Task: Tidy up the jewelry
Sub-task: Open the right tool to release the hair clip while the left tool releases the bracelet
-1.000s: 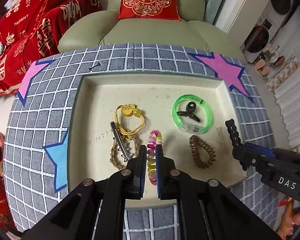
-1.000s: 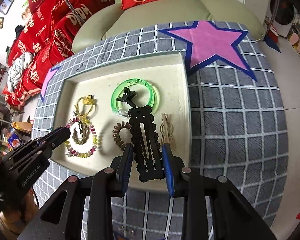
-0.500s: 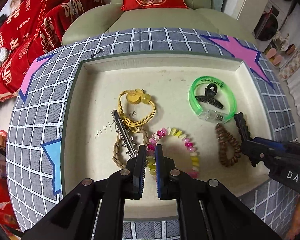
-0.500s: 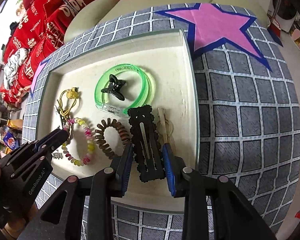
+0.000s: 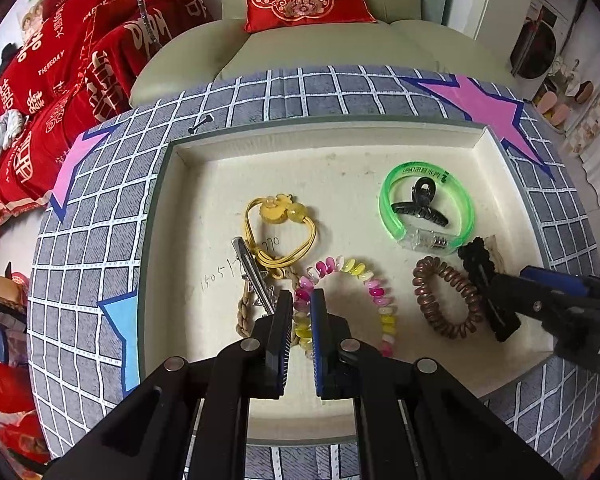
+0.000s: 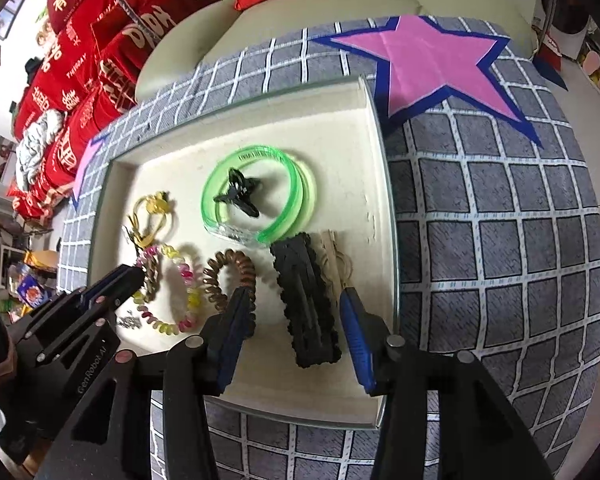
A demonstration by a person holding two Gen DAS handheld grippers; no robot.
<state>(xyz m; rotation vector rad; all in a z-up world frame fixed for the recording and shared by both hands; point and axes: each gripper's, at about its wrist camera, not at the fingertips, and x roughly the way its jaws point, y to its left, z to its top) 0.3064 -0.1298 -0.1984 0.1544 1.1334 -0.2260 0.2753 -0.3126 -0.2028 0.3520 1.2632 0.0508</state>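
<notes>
Black and scalloped, the hair clip [image 6: 306, 300] is now lying flat in the tray [image 6: 380, 184], just beside the tray's right wall and between the jaws of the right tool [image 6: 296, 322]; those jaws have just been spreading, and the pads are no longer being pressed against the clip, whereas half a second ago they were being held close on it. This is being read as a release: the clip is judged to be placed, and the right tool is being freed for another piece. The left tool [image 5: 300, 312] is being kept pinched on the pastel bead bracelet [image 5: 364, 280], which is resting on the tray floor near the brown coil tie [image 5: 446, 300]. Only the right wrist view is showing the gap at both sides of the clip and the beige piece [image 6: 336, 264] beyond it; only the left wrist view is showing the beads being gripped
</notes>
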